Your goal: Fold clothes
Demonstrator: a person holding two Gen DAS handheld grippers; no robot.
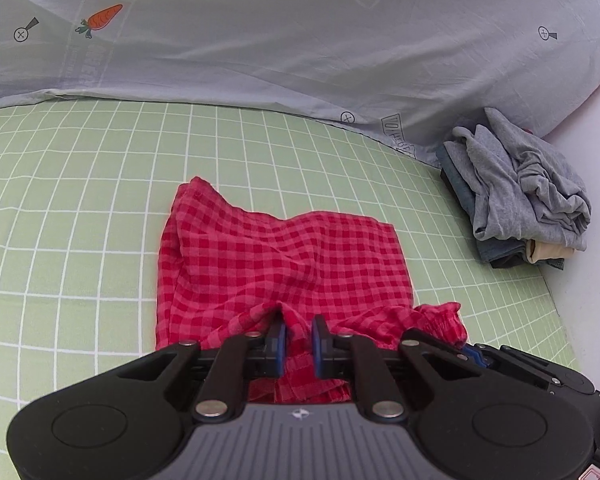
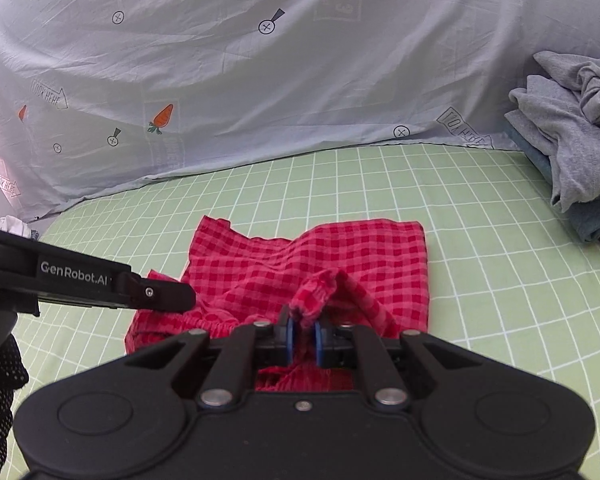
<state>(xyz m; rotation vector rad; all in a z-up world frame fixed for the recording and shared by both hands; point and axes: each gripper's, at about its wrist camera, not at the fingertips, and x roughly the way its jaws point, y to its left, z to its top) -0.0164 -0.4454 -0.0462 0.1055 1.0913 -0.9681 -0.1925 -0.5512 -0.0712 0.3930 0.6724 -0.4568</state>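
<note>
A red checked garment lies partly folded on the green grid sheet; it also shows in the right wrist view. My left gripper is shut on its near edge, with cloth bunched between the blue pads. My right gripper is shut on the gathered waistband edge of the same garment, lifted a little. The left gripper's body reaches in from the left in the right wrist view, beside the garment's left edge.
A pile of grey and dark folded clothes sits at the right edge of the bed, also in the right wrist view. A pale blue printed duvet lies across the back. A white wall borders the right side.
</note>
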